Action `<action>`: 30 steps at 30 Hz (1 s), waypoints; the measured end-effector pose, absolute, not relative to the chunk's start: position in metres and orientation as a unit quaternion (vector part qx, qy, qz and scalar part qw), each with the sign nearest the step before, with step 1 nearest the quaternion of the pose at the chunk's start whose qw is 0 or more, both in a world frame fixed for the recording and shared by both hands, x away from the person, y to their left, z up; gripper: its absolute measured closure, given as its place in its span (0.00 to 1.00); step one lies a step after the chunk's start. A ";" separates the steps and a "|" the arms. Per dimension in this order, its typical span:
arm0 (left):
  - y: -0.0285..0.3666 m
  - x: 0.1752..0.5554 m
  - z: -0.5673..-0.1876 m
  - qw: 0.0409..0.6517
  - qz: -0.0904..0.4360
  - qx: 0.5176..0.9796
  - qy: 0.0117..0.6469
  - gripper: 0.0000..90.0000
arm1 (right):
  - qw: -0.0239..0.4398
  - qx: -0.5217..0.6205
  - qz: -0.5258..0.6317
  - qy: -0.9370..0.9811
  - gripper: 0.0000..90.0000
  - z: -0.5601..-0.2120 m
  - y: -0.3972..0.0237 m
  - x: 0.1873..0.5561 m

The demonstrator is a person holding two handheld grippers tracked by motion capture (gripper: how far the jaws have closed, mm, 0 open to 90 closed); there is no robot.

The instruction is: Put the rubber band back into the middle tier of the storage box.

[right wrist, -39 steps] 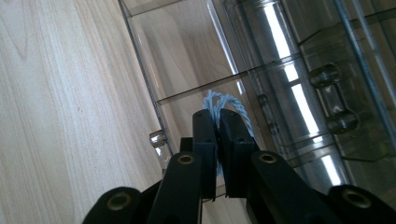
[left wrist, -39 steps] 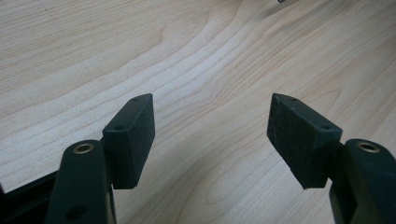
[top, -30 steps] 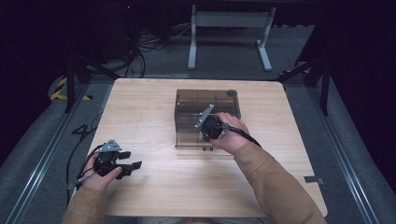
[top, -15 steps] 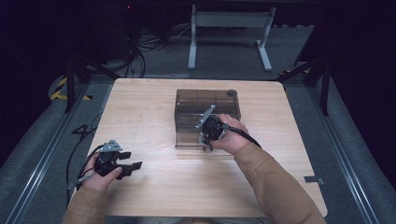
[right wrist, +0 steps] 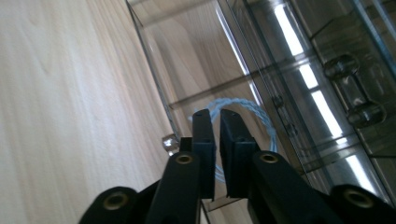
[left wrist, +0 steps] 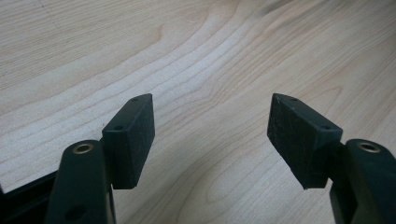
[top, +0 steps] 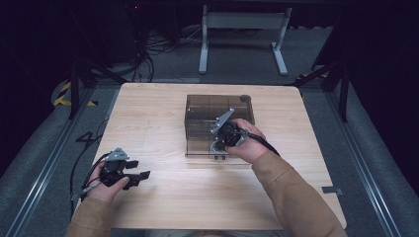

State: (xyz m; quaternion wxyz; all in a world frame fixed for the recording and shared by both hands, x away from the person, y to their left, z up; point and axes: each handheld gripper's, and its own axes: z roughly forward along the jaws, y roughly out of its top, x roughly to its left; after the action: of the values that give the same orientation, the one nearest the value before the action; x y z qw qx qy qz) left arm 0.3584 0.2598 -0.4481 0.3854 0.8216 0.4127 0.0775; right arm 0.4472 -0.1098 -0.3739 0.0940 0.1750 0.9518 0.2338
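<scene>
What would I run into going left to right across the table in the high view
Left gripper, open and held low over the table → smoky clear plastic box → right gripper, jaws nearly together at the box's near side, just been closing → the person's right hand holding it.

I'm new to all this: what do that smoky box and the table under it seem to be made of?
The box looks like clear, grey-tinted hard plastic: glossy, see-through, with reflections. The table looks like pale wood or wood-look laminate, matt, with visible grain.
</scene>
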 end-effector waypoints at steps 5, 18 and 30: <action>0.260 0.358 -0.448 0.387 0.077 0.821 0.413 0.37 | 0.092 0.174 0.256 0.946 1.00 -0.368 -0.118 0.441; 0.259 0.359 -0.447 0.387 0.078 0.821 0.413 0.37 | 0.083 0.174 0.292 0.937 1.00 -0.361 -0.137 0.424; 0.259 0.358 -0.446 0.390 0.082 0.820 0.411 0.37 | 0.080 0.178 0.310 0.931 1.00 -0.361 -0.153 0.408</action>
State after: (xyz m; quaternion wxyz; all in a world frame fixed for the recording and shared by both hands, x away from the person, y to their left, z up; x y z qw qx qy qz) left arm 0.3584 0.2587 -0.4461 0.3900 0.8197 0.4114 0.0819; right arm 0.4076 -0.1532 -0.3609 0.0797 0.1783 0.9305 0.3099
